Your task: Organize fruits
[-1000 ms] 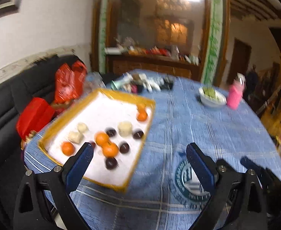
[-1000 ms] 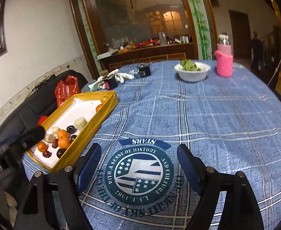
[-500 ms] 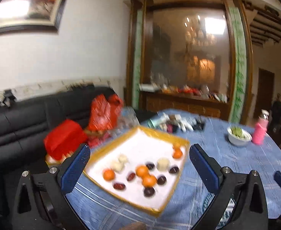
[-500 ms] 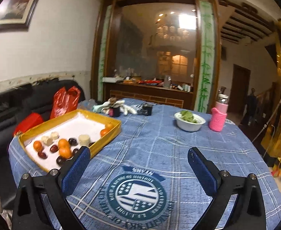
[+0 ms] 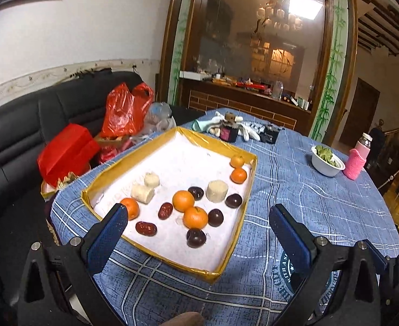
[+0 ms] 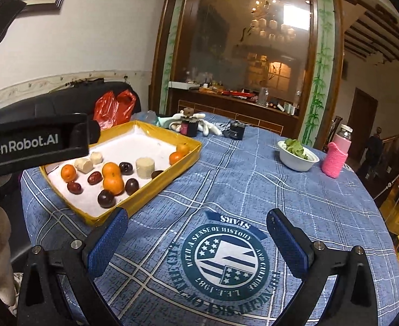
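A yellow-rimmed tray (image 5: 249, 188) with a white floor lies on the blue checked tablecloth. It holds several oranges (image 5: 183, 200), several dark plums (image 5: 196, 237), red dates (image 5: 146, 228) and pale cut chunks (image 5: 217, 190). My left gripper (image 5: 196, 233) is open and empty, held above the tray's near end. My right gripper (image 6: 196, 237) is open and empty over the round emblem (image 6: 225, 258) on the cloth, right of the tray (image 6: 161, 187). The left gripper's body (image 6: 33, 142) shows at the left of the right wrist view.
A white bowl of greens (image 5: 327, 160) and a pink bottle (image 5: 358, 160) stand at the far right. Gloves, a small jar (image 5: 228, 130) and a black box (image 5: 271, 133) sit at the table's back. Red bags (image 5: 126, 111) lie on the black sofa to the left.
Both grippers have tilted back down toward the table after pointing higher. The left one now looks over the tray from closer. Both stay open and empty.
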`<move>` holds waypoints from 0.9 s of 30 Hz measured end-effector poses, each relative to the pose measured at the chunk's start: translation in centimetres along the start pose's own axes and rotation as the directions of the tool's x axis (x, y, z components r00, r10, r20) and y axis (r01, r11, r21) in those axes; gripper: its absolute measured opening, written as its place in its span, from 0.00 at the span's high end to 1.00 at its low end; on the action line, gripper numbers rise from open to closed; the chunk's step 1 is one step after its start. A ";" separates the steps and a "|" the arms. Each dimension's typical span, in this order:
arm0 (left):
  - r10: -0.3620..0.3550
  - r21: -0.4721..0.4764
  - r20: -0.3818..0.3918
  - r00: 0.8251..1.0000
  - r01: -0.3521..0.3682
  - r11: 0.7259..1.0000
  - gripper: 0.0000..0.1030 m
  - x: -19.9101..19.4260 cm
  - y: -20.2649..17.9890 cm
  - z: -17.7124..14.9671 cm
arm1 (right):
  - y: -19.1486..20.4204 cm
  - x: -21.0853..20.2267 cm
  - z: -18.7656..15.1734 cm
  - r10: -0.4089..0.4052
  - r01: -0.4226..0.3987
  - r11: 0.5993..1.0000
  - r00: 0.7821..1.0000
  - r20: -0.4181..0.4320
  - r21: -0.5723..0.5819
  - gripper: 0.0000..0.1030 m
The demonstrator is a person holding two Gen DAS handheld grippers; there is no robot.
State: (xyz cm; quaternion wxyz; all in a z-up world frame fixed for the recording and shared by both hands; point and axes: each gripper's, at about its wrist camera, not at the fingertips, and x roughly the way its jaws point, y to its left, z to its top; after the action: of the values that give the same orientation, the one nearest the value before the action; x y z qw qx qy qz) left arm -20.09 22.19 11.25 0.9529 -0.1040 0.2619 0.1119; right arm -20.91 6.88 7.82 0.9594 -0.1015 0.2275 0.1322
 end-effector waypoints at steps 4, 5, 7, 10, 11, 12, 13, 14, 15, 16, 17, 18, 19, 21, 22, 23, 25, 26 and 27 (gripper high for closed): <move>-0.017 -0.008 -0.033 0.999 0.017 1.000 0.00 0.8 0.1 -0.3 | 0.2 0.5 -0.1 0.004 -0.004 1.000 1.000 -0.019 -0.004 0.00; -0.016 -0.009 -0.036 0.999 0.016 1.000 0.00 0.9 0.2 -0.3 | 0.3 0.5 -0.1 0.004 -0.004 1.000 1.000 -0.023 -0.003 0.00; -0.012 -0.013 -0.041 0.999 0.011 1.000 0.00 1.0 0.3 -0.4 | 0.3 0.7 -0.1 0.004 -0.004 1.000 1.000 -0.031 -0.001 0.00; -0.011 -0.021 -0.042 0.999 0.010 1.000 0.00 1.0 0.4 -0.4 | 0.3 0.9 -0.2 0.006 -0.006 1.000 0.999 -0.038 0.003 0.00; -0.011 -0.020 -0.041 0.999 0.010 1.000 0.00 1.0 0.5 -0.4 | 0.3 0.9 -0.2 0.007 -0.007 1.000 0.999 -0.040 0.003 0.00; -0.012 -0.021 -0.041 0.999 0.011 1.000 0.00 1.0 0.5 -0.4 | 0.3 1.0 -0.1 0.007 -0.007 1.000 0.999 -0.041 0.002 0.00; -0.014 -0.022 -0.041 0.999 0.013 1.000 0.00 1.0 0.5 -0.4 | 0.3 0.9 -0.1 0.008 -0.008 1.000 0.999 -0.042 0.001 0.00; -0.018 -0.024 -0.039 0.999 0.017 1.000 0.00 1.0 0.5 -0.4 | 0.4 0.9 -0.1 0.008 -0.008 1.000 0.999 -0.041 0.000 0.00; -0.022 -0.026 -0.036 0.999 0.022 0.999 0.00 1.0 0.6 -0.4 | 0.4 0.8 -0.2 0.009 -0.009 1.000 0.999 -0.039 -0.002 0.00; -0.026 -0.028 -0.035 0.999 0.025 0.999 0.00 1.0 0.6 -0.4 | 0.5 0.8 -0.2 0.009 -0.009 1.000 0.999 -0.037 -0.004 0.00; -0.032 -0.029 -0.035 0.999 0.031 0.999 0.00 1.0 0.6 -0.4 | 0.5 0.7 -0.2 0.008 -0.009 1.000 0.999 -0.037 -0.006 0.00; -0.037 -0.031 -0.037 0.999 0.036 0.999 0.00 1.0 0.6 -0.4 | 0.6 0.8 -0.2 0.009 -0.009 1.000 0.999 -0.039 -0.006 0.00; -0.042 -0.038 -0.041 0.998 0.041 0.998 0.00 1.0 0.7 -0.4 | 0.6 0.9 -0.2 0.010 -0.010 1.000 0.999 -0.041 -0.006 0.00; -0.047 -0.046 -0.044 0.998 0.045 0.998 0.00 1.1 0.9 -0.5 | 0.5 1.1 -0.2 0.011 -0.011 1.000 0.999 -0.044 -0.006 0.00; -0.044 -0.050 -0.043 0.998 0.042 0.998 0.00 1.1 0.9 -0.5 | 0.5 1.1 -0.2 0.012 -0.012 1.000 0.999 -0.044 -0.005 0.00; -0.041 -0.052 -0.042 0.998 0.038 0.998 0.00 1.1 0.9 -0.6 | 0.6 1.1 -0.2 0.014 -0.014 1.000 0.999 -0.046 -0.004 0.00; -0.040 -0.054 -0.046 0.998 0.038 0.998 0.00 1.1 0.9 -0.6 | 0.7 1.2 -0.3 0.014 -0.015 1.000 0.999 -0.049 -0.008 0.00; -0.041 -0.053 -0.051 0.998 0.038 0.998 0.00 1.2 0.9 -0.6 | 0.8 1.2 -0.3 0.015 -0.015 1.000 0.999 -0.050 -0.011 0.00; -0.041 -0.054 -0.056 0.998 0.038 0.998 0.00 1.3 0.9 -0.6 | 0.9 1.2 -0.3 0.015 -0.016 1.000 0.999 -0.050 -0.014 0.00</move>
State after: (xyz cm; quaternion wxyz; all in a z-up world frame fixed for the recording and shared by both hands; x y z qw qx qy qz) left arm -19.51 23.11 9.93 0.9440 -0.1375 0.2838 0.0971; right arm -20.23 7.86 6.88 0.9516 -0.1097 0.2513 0.1385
